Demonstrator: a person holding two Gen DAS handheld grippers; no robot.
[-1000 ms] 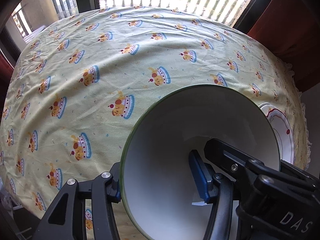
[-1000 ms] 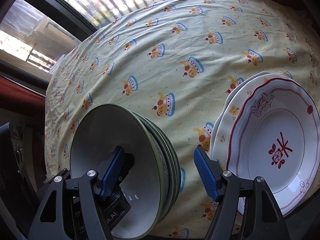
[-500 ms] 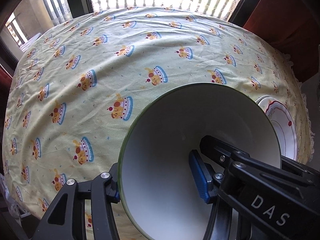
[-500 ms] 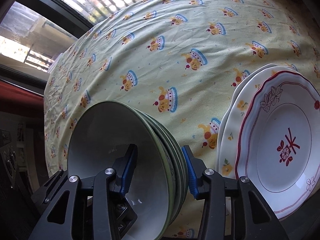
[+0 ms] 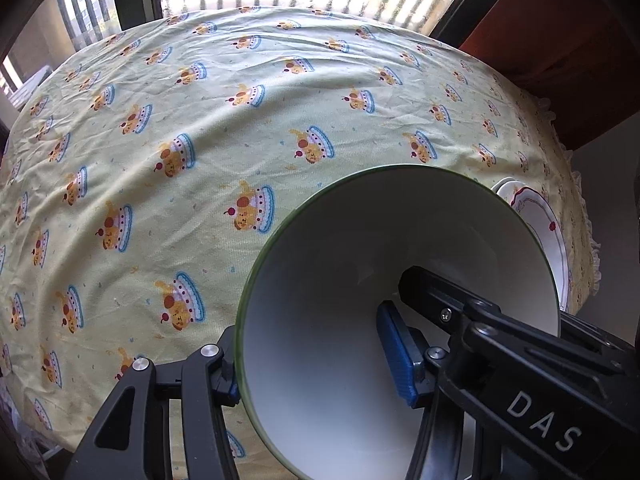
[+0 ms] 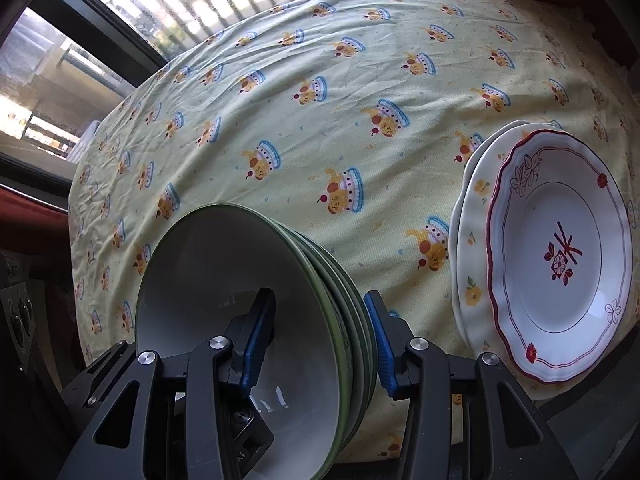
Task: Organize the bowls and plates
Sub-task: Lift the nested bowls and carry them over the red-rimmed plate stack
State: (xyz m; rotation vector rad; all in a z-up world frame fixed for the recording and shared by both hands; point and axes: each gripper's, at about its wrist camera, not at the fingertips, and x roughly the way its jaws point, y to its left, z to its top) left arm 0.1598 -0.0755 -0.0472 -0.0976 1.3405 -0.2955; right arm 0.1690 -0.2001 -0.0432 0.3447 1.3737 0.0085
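We have both claws on the nested stack of green-rimmed bowls (image 6: pixel 256 340), which sits at the near edge of the cartoon-print tablecloth (image 6: pixel 320 140). The right gripper (image 6: pixel 320 336) is clamped across the stack's wall, one blue pad (image 6: pixel 258 340) inside the top bowl and the other pressed against the outer rims. The left gripper (image 5: pixel 316 364) pinches the opposite wall of the same top bowl (image 5: pixel 360 280), one finger inside, one outside.

To the right of our right claw, near but apart from the bowls, lie the stacked plates (image 6: pixel 556 256), a red-trimmed one on top.

To carry this well, we should hold both clamps firm, lift level and together so the nested bowls do not slide apart, and move slowly clear of the plates.
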